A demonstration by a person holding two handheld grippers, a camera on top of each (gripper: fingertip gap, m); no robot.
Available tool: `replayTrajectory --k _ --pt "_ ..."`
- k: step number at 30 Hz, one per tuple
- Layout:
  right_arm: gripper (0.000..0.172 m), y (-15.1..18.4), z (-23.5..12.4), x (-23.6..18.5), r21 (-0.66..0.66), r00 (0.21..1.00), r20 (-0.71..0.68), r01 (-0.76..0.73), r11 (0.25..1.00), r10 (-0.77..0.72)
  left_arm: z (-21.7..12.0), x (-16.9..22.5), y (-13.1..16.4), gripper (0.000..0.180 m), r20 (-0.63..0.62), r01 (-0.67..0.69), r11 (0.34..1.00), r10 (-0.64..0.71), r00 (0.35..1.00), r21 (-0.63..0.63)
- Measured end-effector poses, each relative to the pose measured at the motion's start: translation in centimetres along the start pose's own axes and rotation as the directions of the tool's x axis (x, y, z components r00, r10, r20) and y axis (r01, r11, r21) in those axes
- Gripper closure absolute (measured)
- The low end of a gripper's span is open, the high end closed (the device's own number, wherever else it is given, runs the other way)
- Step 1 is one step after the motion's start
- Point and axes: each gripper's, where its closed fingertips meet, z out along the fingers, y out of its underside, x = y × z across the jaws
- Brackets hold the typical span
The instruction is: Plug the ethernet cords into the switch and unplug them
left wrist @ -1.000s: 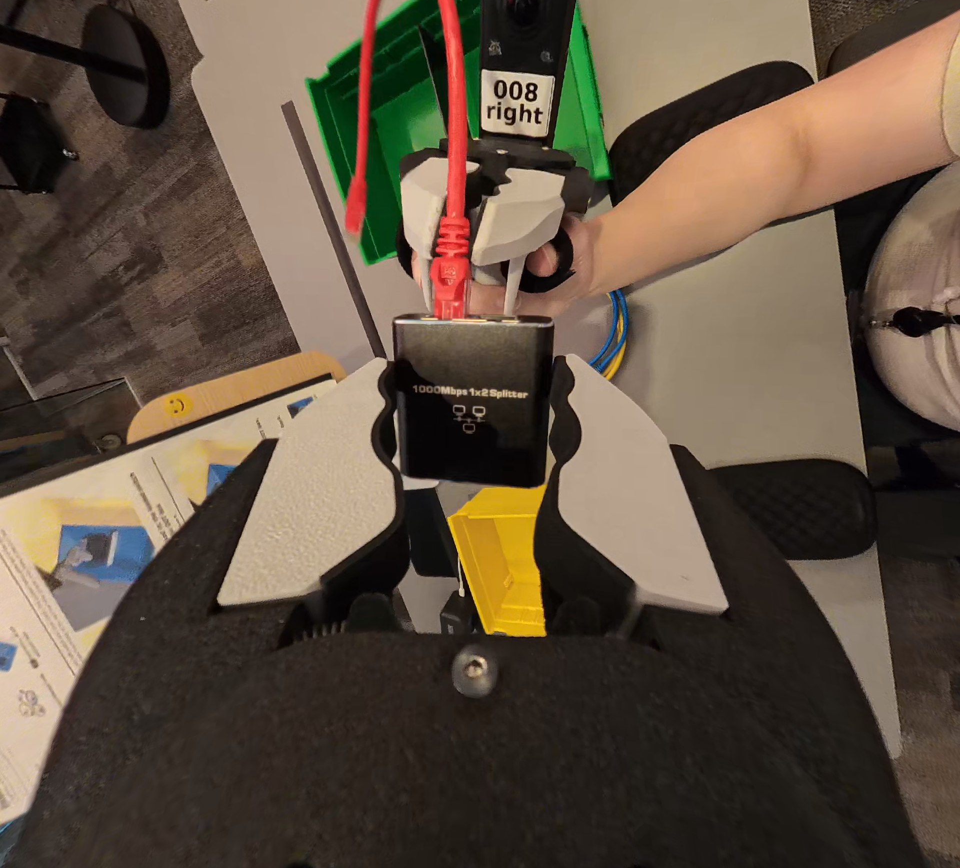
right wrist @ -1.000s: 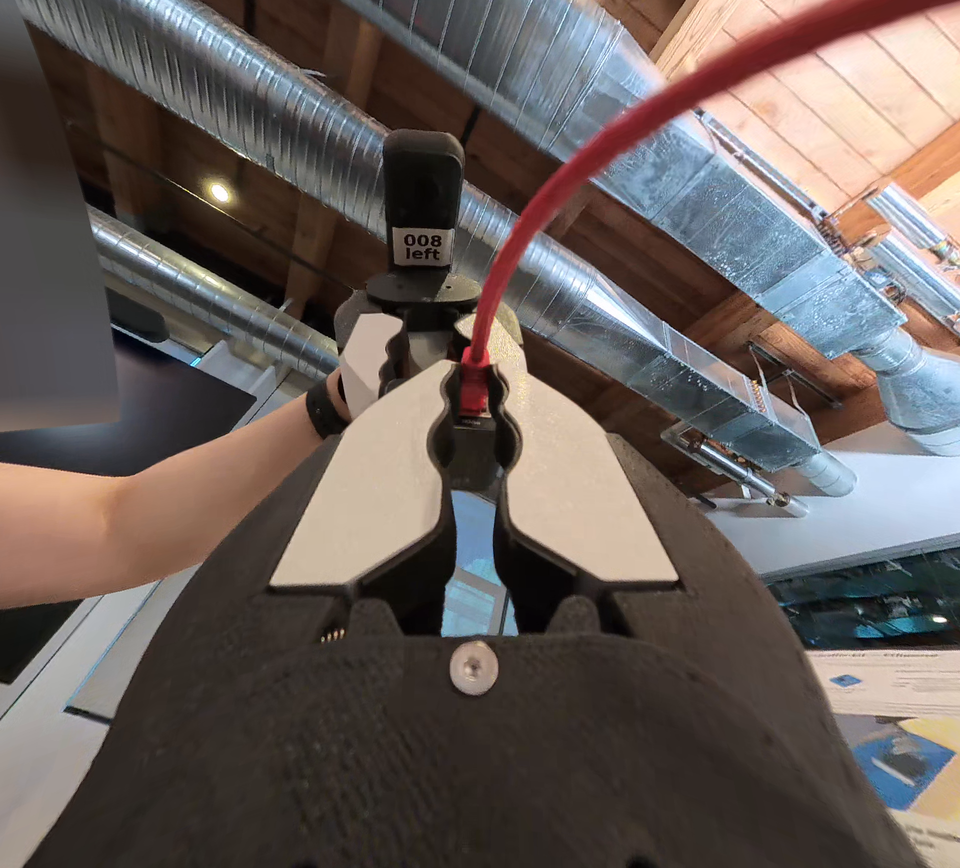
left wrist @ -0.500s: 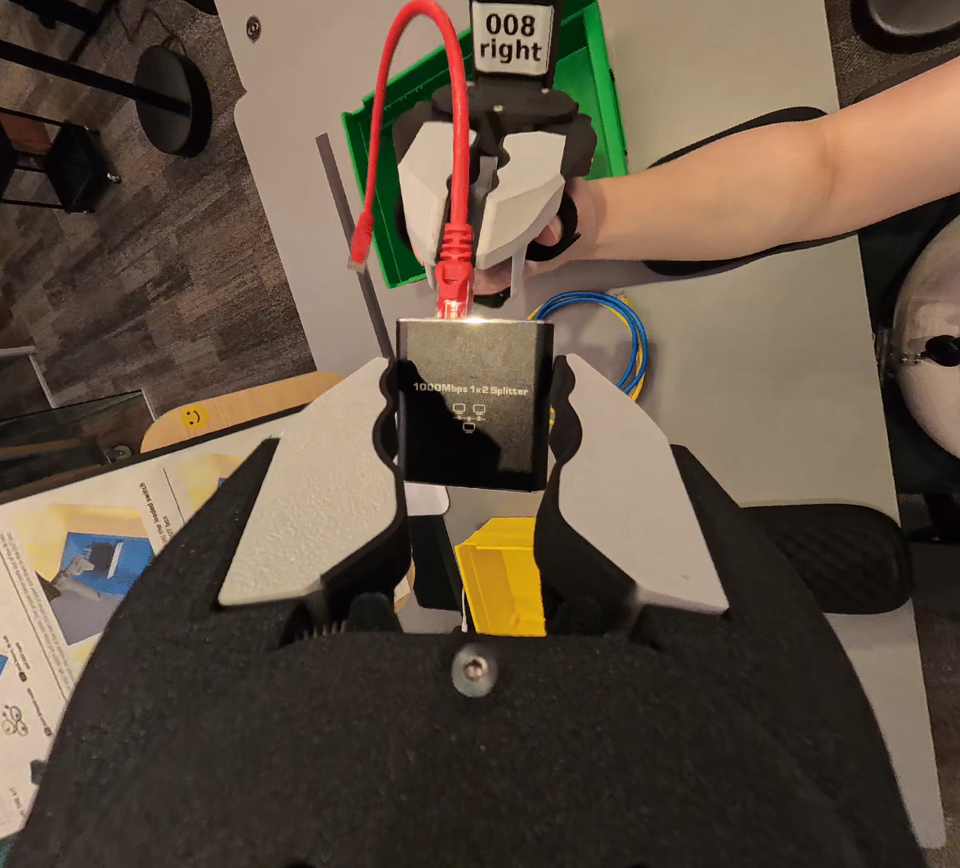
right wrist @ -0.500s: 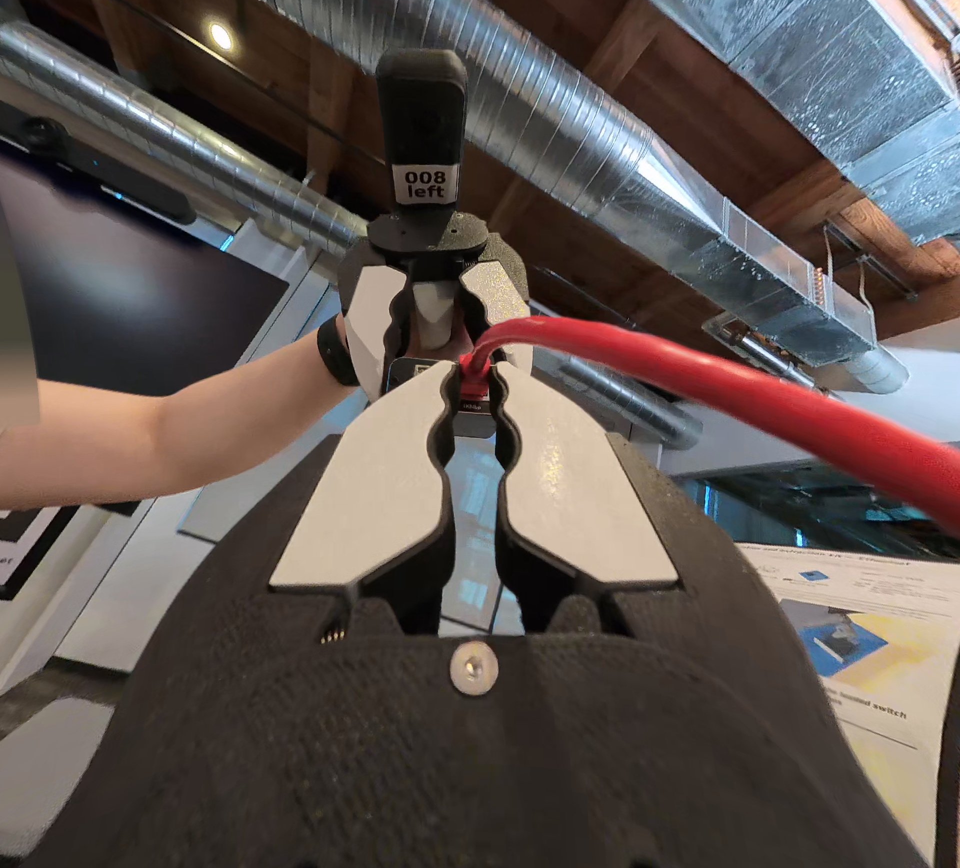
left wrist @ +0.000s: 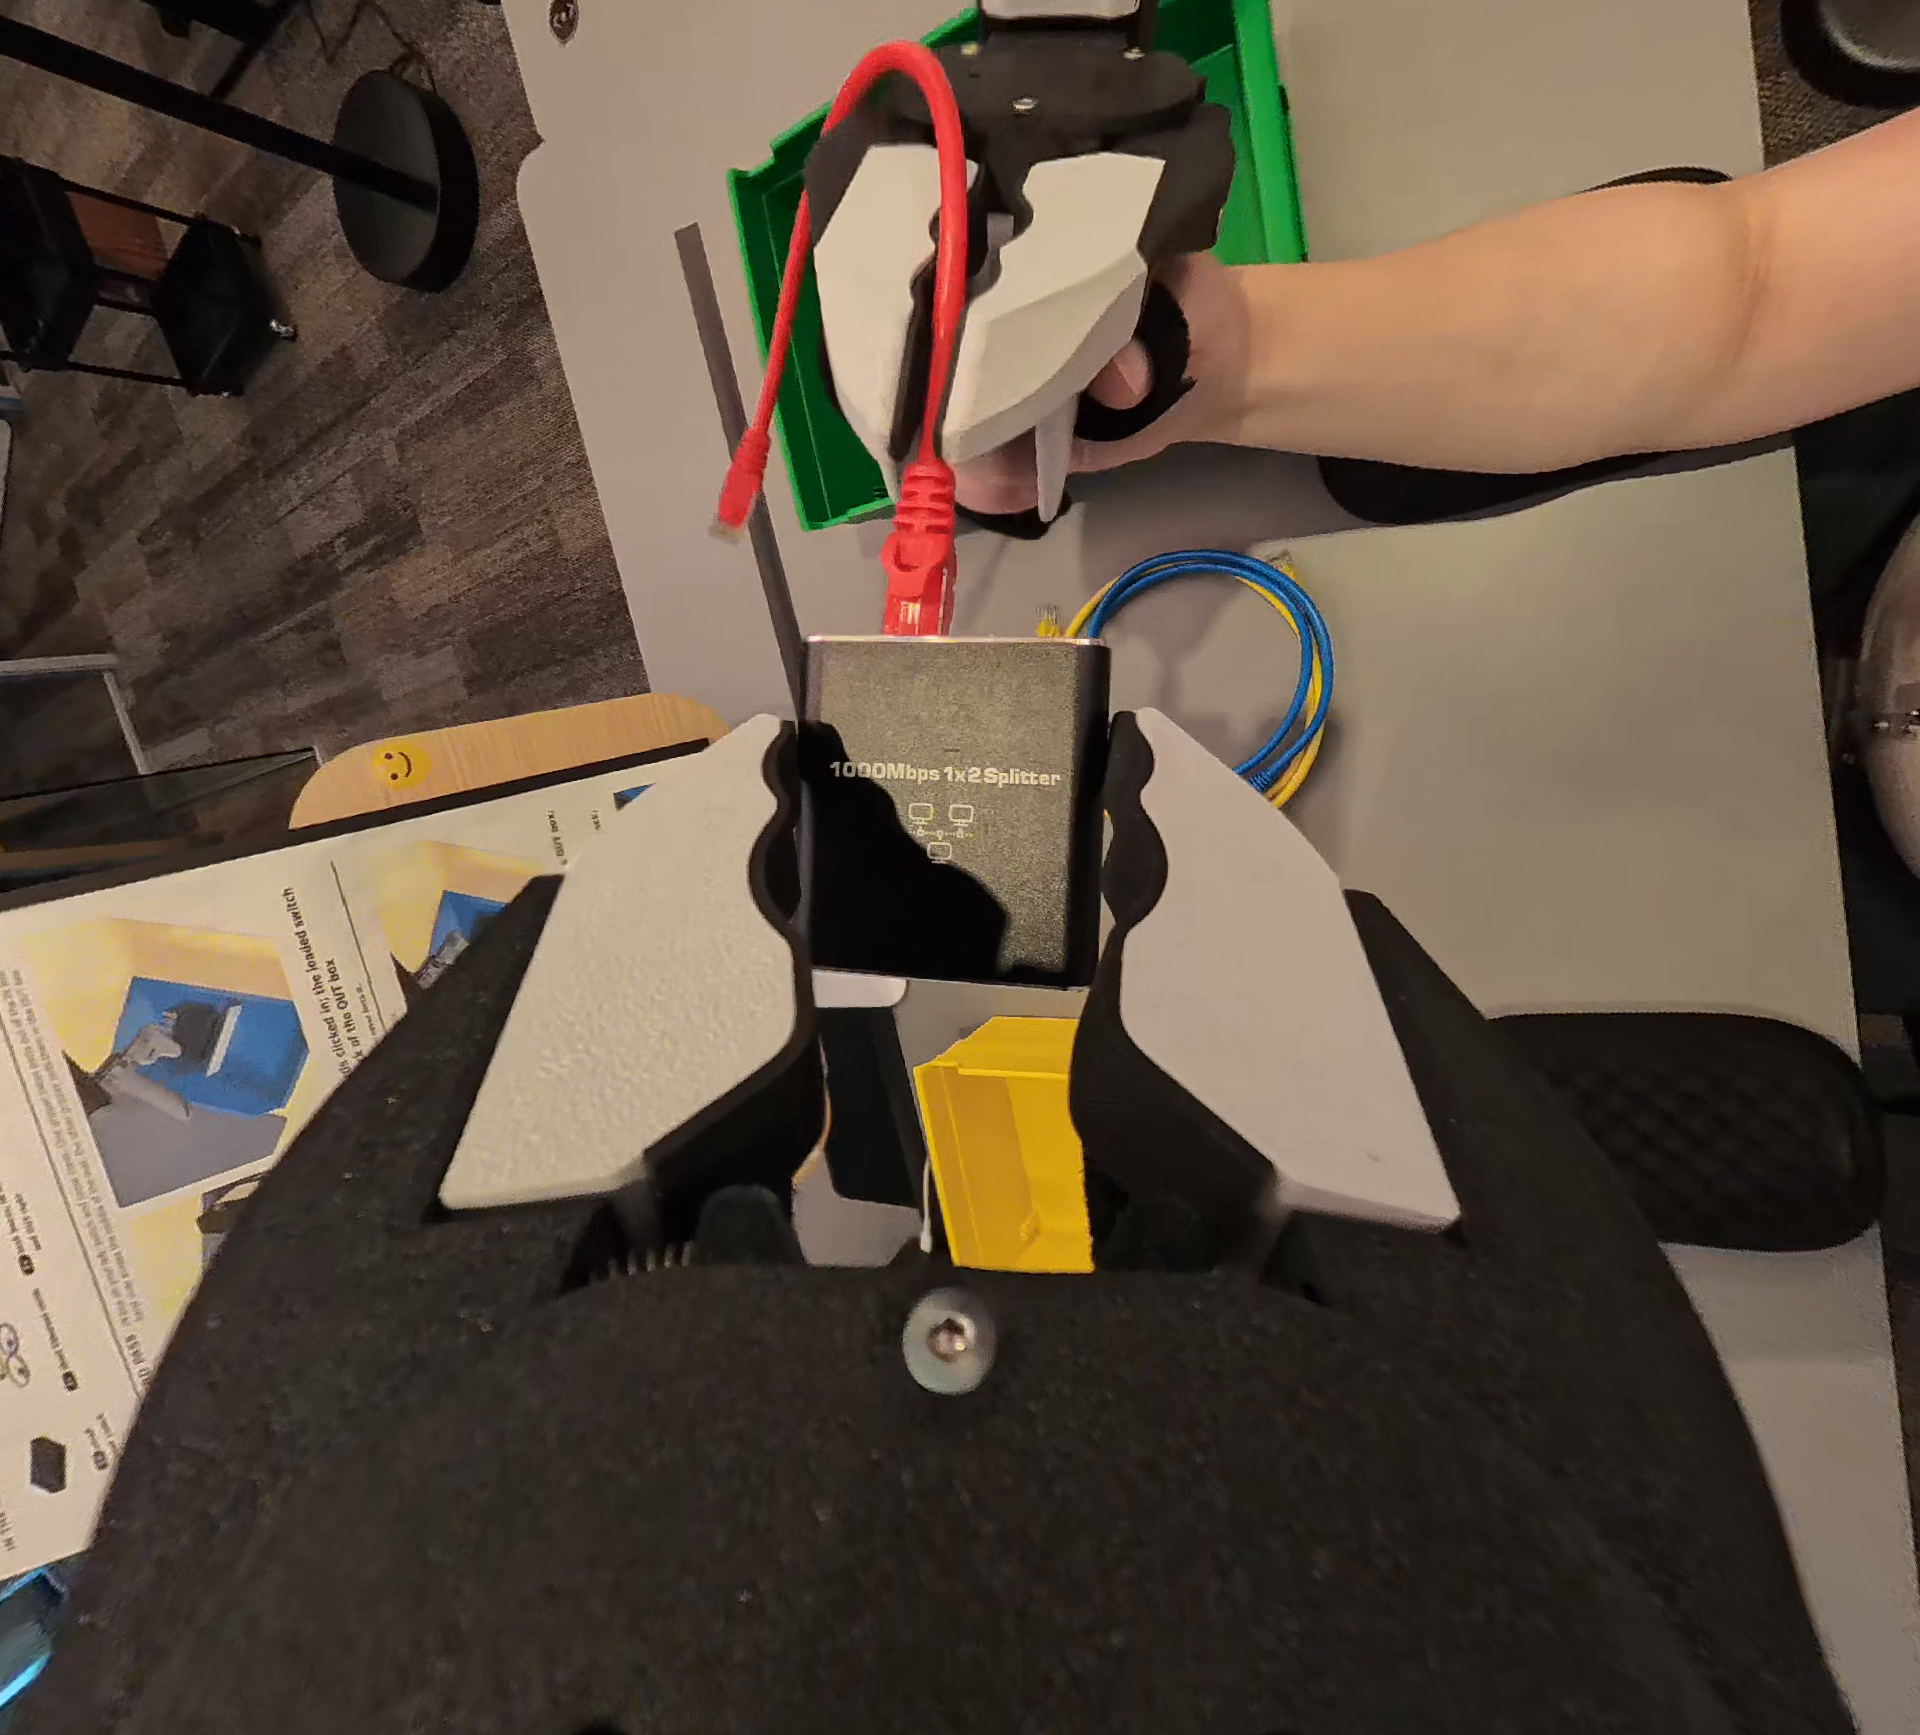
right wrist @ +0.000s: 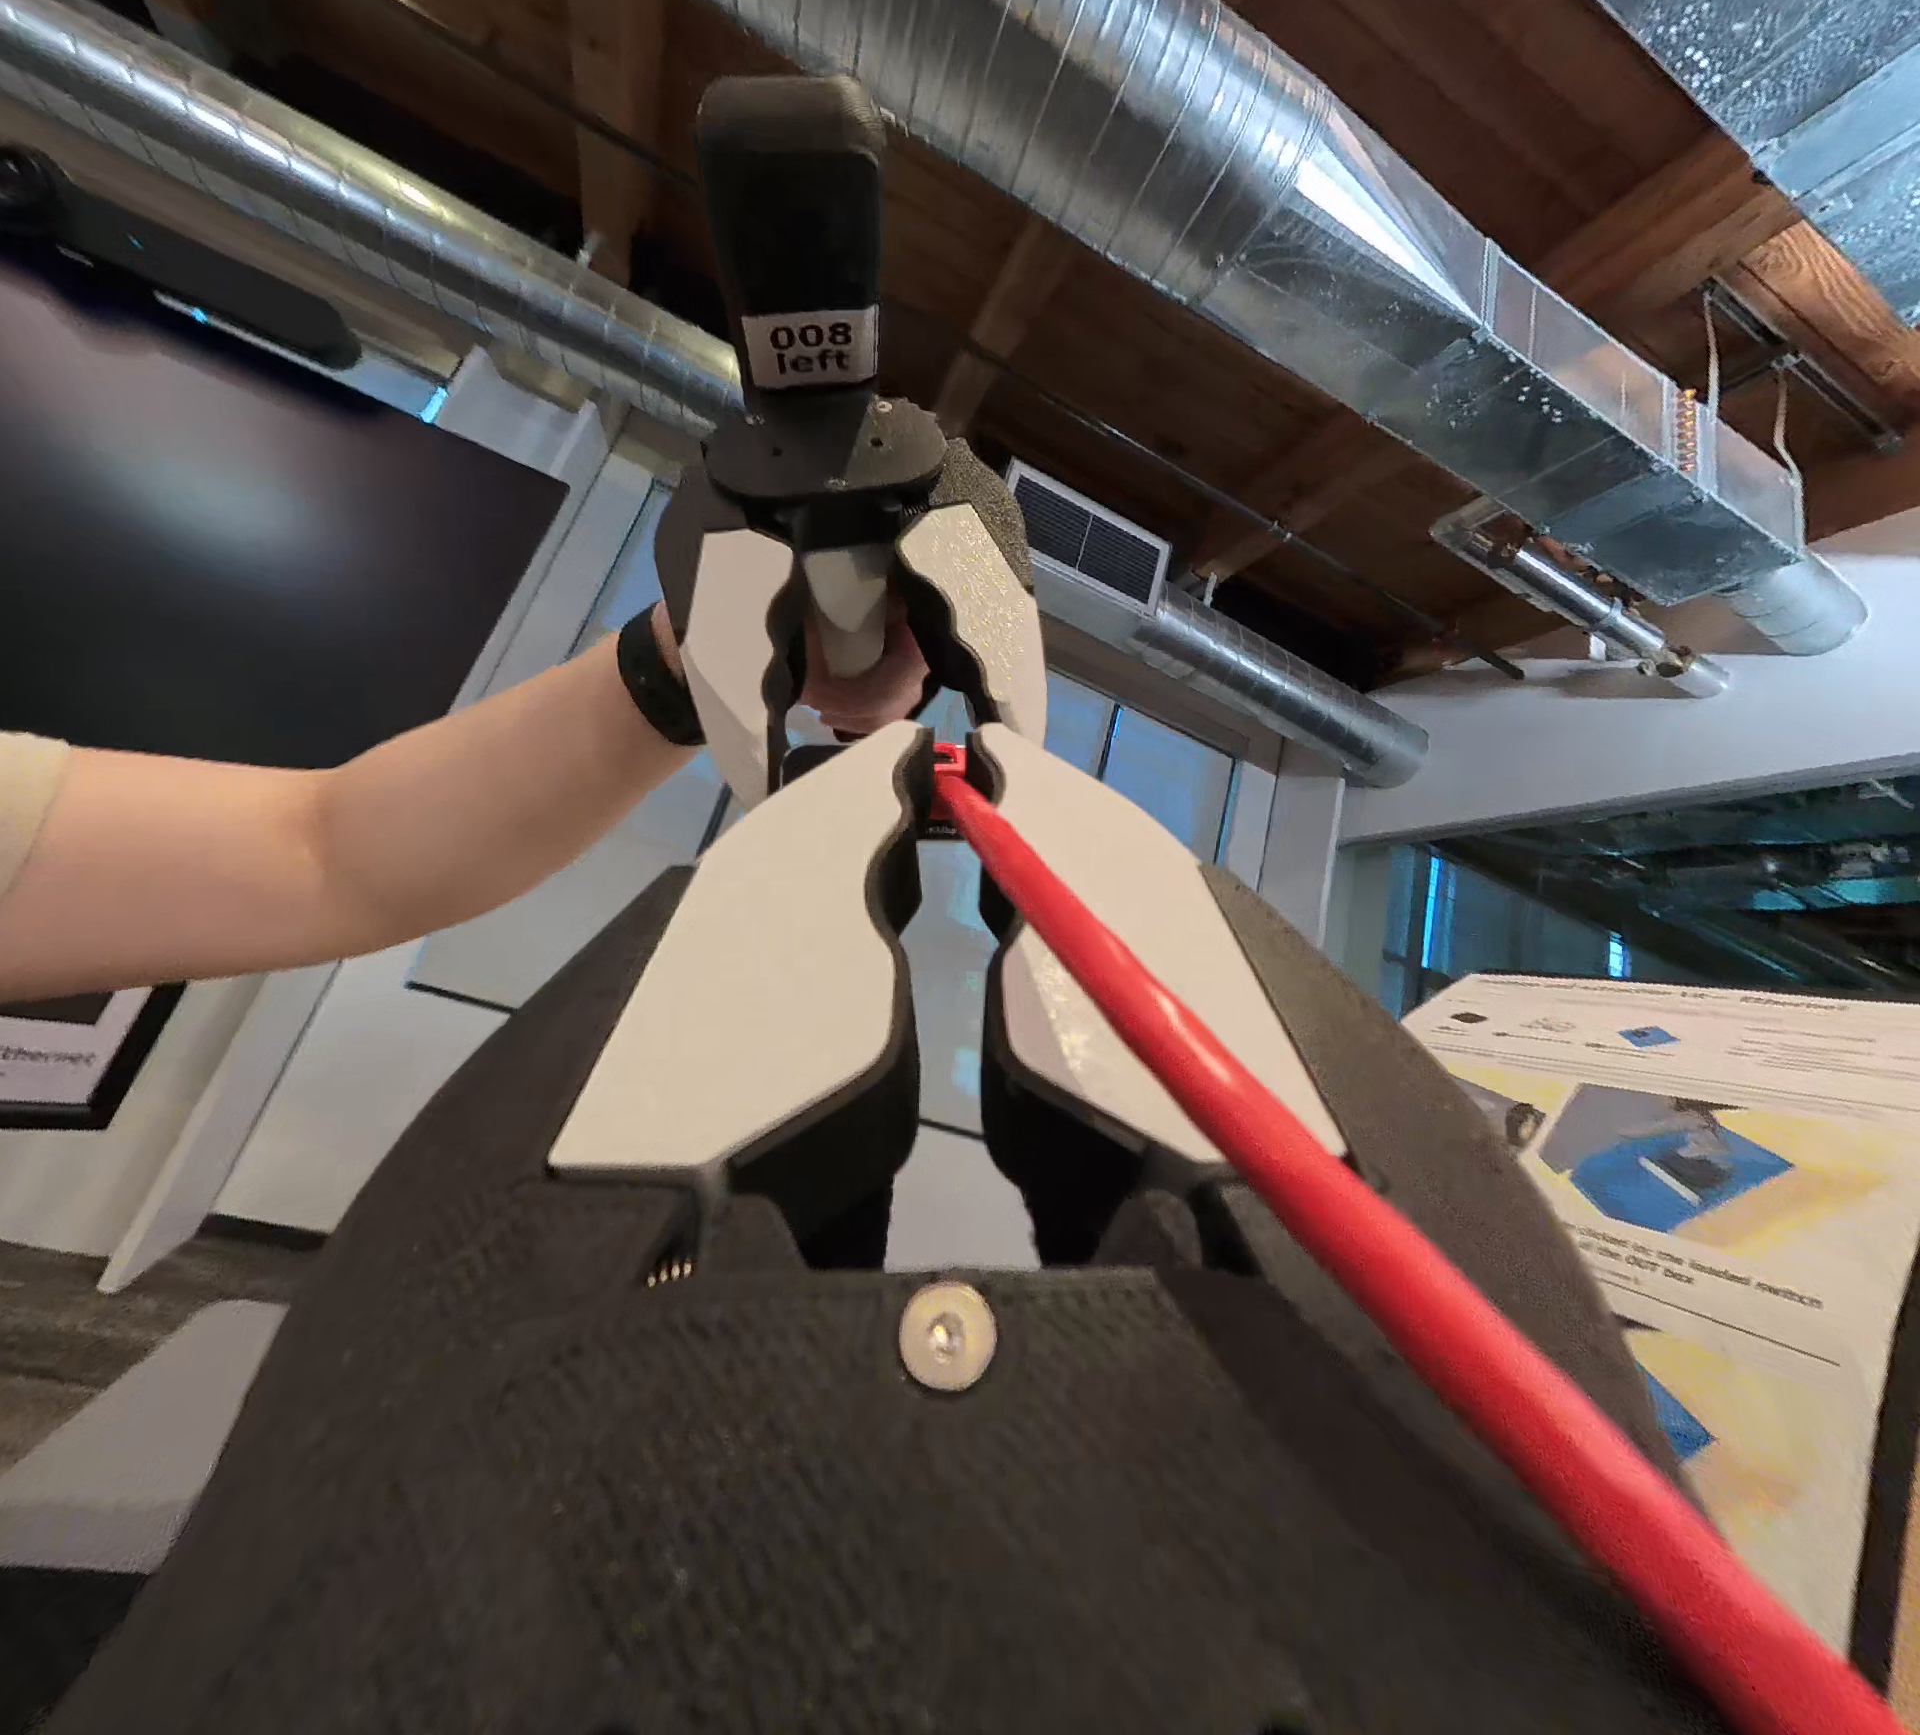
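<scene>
My left gripper is shut on the black switch; both pads press its sides and hold it above the table. A red ethernet cord has its plug at the switch's left port; how deep it sits I cannot tell. My right gripper is shut on the red cord just behind the plug boot. In the right wrist view the cord runs out between my right gripper's tips and back over its right finger. The cord's free end hangs loose. The left gripper's fingers and a corner of the switch show behind.
A blue and a yellow cord lie coiled on the grey table. A green bin stands behind the right gripper, a yellow bin under the switch. An instruction sheet lies at the left. A person's arm reaches in from the right. Left tips to right tips: about 5 cm.
My right gripper has drawn back from the switch along the red cord, baring the plug boot, and its jaws have closed tighter. The left gripper still holds the switch.
</scene>
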Motion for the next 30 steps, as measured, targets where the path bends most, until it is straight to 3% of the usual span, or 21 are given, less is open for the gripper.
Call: replayTrajectory --k 11,23,26,30 --pt "0.157 1.7 0.7 -0.2 -0.135 1.0 0.011 0.007 0.991 -0.006 0.0 0.0 0.7 0.124 0.016 -0.01 1.0 0.01 1.0 -0.019" --pt "0.158 2.8 1.2 -0.7 -0.199 0.999 0.032 0.024 0.98 -0.018 0.7 0.6 0.7 0.124 0.003 -0.035 0.998 0.035 0.999 -0.047" --pt "0.159 2.7 1.3 -0.7 -0.19 0.999 0.026 0.05 0.98 -0.045 0.7 0.5 0.8 0.124 0.006 -0.046 0.997 0.047 0.999 -0.069" --pt "0.159 1.9 1.2 -0.9 -0.078 0.997 0.024 0.079 0.994 -0.078 0.4 0.6 0.1 0.124 0.009 -0.084 0.99 0.086 0.996 -0.117"
